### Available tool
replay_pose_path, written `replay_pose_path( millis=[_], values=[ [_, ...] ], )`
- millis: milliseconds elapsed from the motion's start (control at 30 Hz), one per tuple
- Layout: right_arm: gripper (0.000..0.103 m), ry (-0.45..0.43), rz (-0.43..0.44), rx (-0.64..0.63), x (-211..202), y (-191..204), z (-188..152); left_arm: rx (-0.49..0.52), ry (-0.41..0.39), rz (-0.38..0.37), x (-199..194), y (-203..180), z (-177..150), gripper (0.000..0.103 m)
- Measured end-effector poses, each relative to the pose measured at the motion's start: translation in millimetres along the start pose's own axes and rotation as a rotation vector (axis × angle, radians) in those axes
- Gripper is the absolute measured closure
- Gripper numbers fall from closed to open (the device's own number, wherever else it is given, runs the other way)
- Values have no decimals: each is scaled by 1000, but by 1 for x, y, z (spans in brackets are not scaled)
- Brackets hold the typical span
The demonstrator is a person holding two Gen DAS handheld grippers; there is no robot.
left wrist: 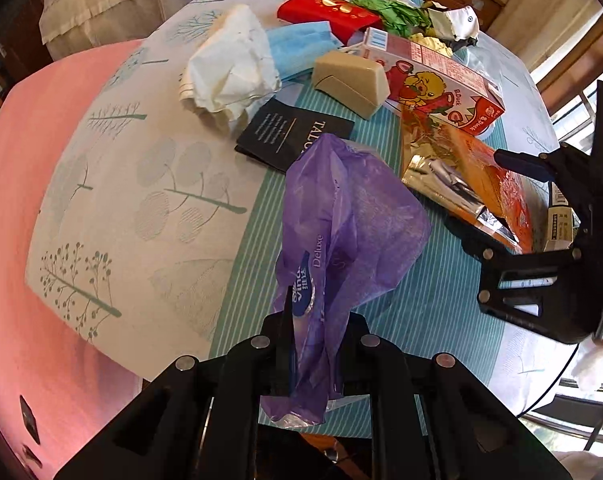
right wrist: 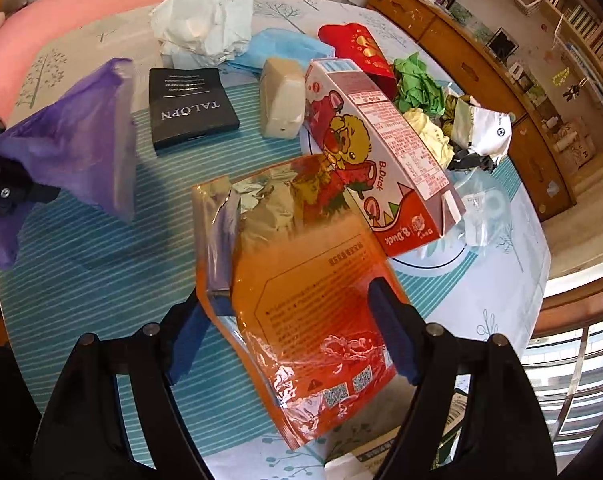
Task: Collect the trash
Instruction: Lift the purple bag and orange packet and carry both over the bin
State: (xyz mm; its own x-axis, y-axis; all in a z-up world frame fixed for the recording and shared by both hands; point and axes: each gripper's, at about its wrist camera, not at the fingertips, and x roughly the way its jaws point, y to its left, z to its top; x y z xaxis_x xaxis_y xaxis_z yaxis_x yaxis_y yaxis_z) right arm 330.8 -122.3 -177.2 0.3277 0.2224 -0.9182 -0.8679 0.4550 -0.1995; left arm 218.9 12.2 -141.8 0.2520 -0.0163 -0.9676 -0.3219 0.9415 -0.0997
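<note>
left wrist view: your left gripper (left wrist: 313, 344) is pinching a purple plastic wrapper (left wrist: 341, 232), which hangs lifted above the striped teal cloth (left wrist: 245, 232) on the round table (left wrist: 113, 184). your right gripper (left wrist: 537, 216) shows at the right of this view, by the orange foil pouch (left wrist: 473, 172). right wrist view: your right gripper (right wrist: 297, 320) has its blue-padded fingers (right wrist: 393, 332) spread on either side of the orange foil pouch (right wrist: 309, 304); can't tell if the pads touch it. the purple wrapper (right wrist: 73, 136) is at the left of this view, held up by the left gripper (right wrist: 5, 188). rest of the trash sits in a loose pile at the far side of the table: b.duck carton (right wrist: 381, 152) just behind the pouch, beige box (right wrist: 281, 100) touching the carton, black box (right wrist: 191, 106) beside it, crumpled white tissue (right wrist: 205, 24), blue face mask (right wrist: 285, 48), red packet (right wrist: 361, 52), green crumpled paper (right wrist: 417, 84).
</note>
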Motion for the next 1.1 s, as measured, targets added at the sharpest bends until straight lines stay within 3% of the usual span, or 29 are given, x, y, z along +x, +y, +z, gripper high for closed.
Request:
replay_pose_path(
  millis=[167, 200, 367, 600, 800, 1100],
  values=[
    [61, 15, 73, 46, 2, -11, 7, -15, -3, -8, -11, 14, -6, 91],
    [74, 17, 87, 55, 2, -12, 9, -13, -4, -8, -14, 16, -8, 91],
    [94, 10, 124, 160, -9, -22, 14, 12, -7, -14, -28, 21, -8, 91],
    [102, -48, 243, 437, -52, -34, 12, 71, -32, -39, -61, 40, -9, 91],
    [103, -102, 257, 626, -96, -17, 7, 177, -50, -89, -86, 65, -10, 91],
    [103, -185, 296, 943, -165, 67, -16, 404, -60, -153, -123, 115, -38, 91]
  ],
)
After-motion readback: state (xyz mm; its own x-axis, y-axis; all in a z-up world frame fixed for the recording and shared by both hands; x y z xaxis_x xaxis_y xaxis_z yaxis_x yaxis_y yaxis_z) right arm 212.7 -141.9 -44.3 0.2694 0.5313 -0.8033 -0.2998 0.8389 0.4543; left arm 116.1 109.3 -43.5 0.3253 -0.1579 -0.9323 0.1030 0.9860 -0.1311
